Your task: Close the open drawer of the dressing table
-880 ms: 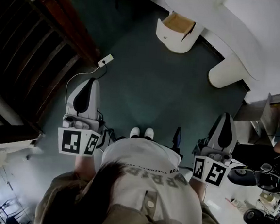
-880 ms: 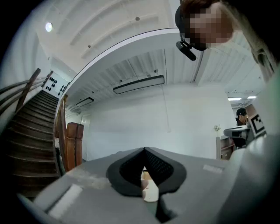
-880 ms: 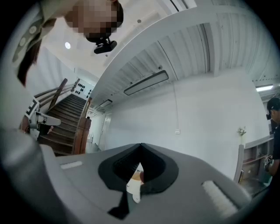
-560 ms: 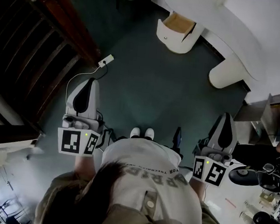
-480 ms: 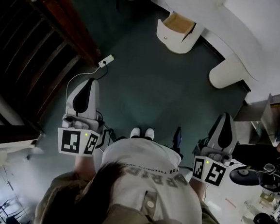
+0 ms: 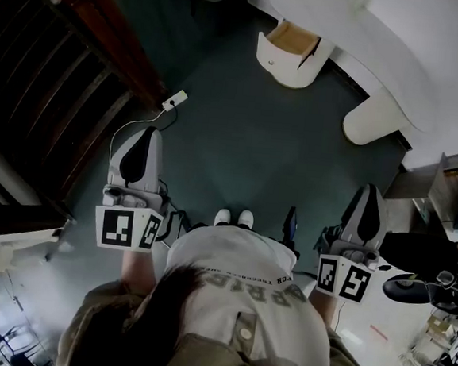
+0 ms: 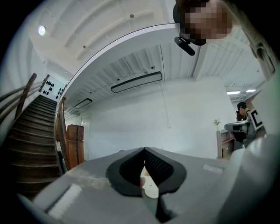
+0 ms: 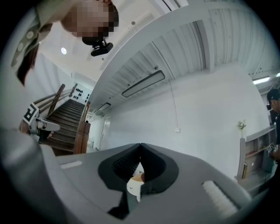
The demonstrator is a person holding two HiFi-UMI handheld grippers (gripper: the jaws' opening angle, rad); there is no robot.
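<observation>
In the head view the white dressing table [image 6: 432, 52] fills the upper right corner. Its open drawer [image 6: 292, 37] juts from the table's left end, with the wooden inside showing. The person stands well back from the table, the left gripper [image 6: 146, 135] and right gripper [image 6: 370, 192] at their sides, well apart from it across dark floor [image 6: 241, 139]. In the left gripper view the jaws are pressed together with nothing between them, facing a staircase [image 7: 30, 131] rather than the table. The right gripper view shows the same: jaws together, empty, the table out of sight. The task appears to be at its approach stage. The next move likely calls for walking up to the table and setting a gripper against the drawer front to push it in.
</observation>
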